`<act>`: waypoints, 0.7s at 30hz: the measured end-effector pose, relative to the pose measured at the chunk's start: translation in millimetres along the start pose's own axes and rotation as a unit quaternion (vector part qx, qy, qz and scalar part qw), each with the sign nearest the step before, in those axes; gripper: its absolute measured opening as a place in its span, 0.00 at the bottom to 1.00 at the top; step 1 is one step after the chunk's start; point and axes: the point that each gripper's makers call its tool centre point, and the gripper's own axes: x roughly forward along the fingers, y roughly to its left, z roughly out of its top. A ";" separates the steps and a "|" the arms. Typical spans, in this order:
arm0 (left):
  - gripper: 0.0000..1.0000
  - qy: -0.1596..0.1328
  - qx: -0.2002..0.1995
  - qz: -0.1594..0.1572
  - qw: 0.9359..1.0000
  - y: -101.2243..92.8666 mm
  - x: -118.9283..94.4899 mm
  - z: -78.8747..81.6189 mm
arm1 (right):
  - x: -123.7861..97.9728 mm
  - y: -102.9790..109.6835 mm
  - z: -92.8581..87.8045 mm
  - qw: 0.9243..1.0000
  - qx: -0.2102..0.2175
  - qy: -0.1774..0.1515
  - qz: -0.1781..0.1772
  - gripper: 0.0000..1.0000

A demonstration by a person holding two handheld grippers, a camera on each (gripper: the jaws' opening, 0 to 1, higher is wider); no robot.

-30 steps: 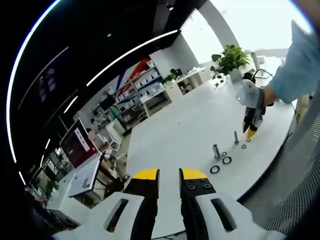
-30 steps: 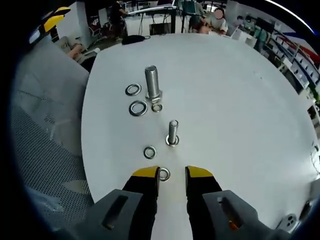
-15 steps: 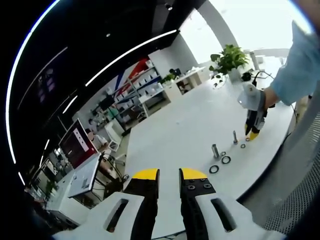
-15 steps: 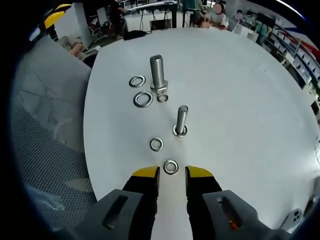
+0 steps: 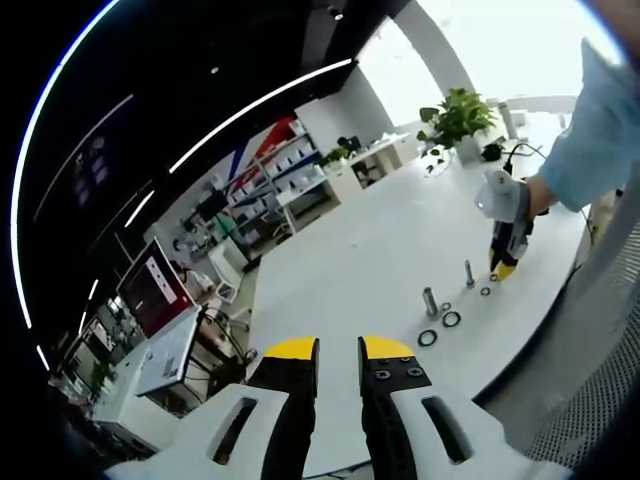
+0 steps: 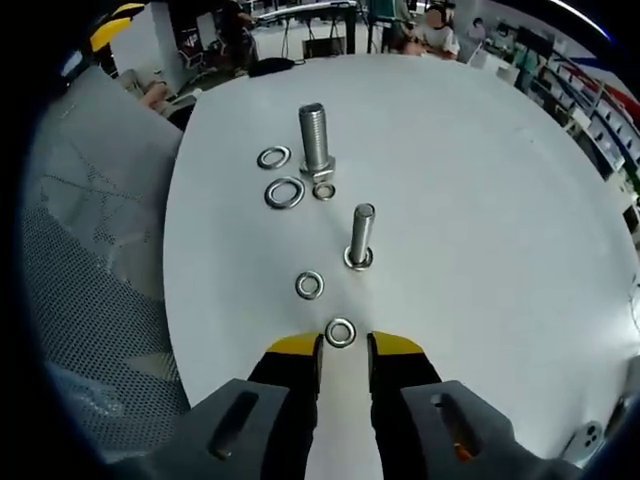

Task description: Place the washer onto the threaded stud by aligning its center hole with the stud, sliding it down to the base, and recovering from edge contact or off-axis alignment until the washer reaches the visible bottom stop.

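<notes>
In the right gripper view, the right gripper point(image 6: 342, 352) points down at a white table point(image 6: 480, 190) with its yellow-tipped jaws set a little apart and nothing between them. A washer point(image 6: 340, 332) lies flat on the table just ahead of the tips, at the 12 o'clock side of the gap; whether the tips touch it is hard to judge from this angle. A second washer point(image 6: 310, 285) lies flat a little farther on, toward 11 o'clock. The small stud point(image 6: 360, 237) stands upright on its head past that, at about 12 o'clock from the jaws, bare along its thread. Farther still stands a thicker bolt point(image 6: 314, 141), also upright, with a large washer point(image 6: 285, 192) and a medium washer point(image 6: 273, 157) lying at its 9 o'clock side and a small washer point(image 6: 323, 190) touching its base. In the left gripper view, the left gripper point(image 5: 338, 352) is held well back from the table edge, its jaws a narrow slot apart and holding nothing. There the right gripper point(image 5: 503, 262) shows at 2 o'clock, tip down on the table beside the stud point(image 5: 469, 273), held by a hand in a light blue sleeve point(image 5: 600, 140).
</notes>
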 end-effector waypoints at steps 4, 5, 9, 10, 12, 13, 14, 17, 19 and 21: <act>0.13 0.000 0.001 0.000 1.000 0.0 0.0 0.0 | 0.5 1.3 1.0 1.000 -0.016 0.006 -0.001 0.15; 0.13 0.000 0.001 0.000 1.000 0.0 0.0 0.1 | 0.4 1.4 1.1 1.000 -0.019 0.007 0.000 0.15; 0.13 0.000 0.001 0.000 1.000 0.2 -0.2 0.0 | 0.4 1.0 1.2 1.000 -0.017 0.007 0.003 0.14; 0.13 0.000 0.000 0.000 1.000 0.3 -0.2 0.2 | 0.5 1.1 1.3 1.000 -0.017 0.006 0.005 0.11; 0.13 0.000 0.001 0.000 1.000 0.1 -0.2 0.1 | 3.4 -0.4 -2.4 1.000 -0.028 0.014 0.003 0.02; 0.13 0.000 0.001 0.000 1.000 0.1 -0.1 0.0 | 5.8 -1.1 0.3 1.000 -0.029 0.009 0.006 0.02; 0.13 0.001 0.000 0.000 1.000 0.0 -0.1 -0.1 | 4.8 -1.1 0.3 1.000 -0.025 0.011 0.007 0.02; 0.13 0.000 0.001 0.000 1.000 -0.2 -0.1 0.1 | 5.0 -1.2 1.3 0.999 -0.031 0.012 0.010 0.04; 0.13 0.001 0.001 0.000 1.000 -0.3 0.0 0.1 | 4.7 0.0 2.5 1.000 -0.024 0.014 0.014 0.08; 0.13 0.000 0.001 0.000 1.000 -0.3 -0.1 0.4 | 4.6 -1.4 5.3 0.999 -0.029 0.012 0.003 0.16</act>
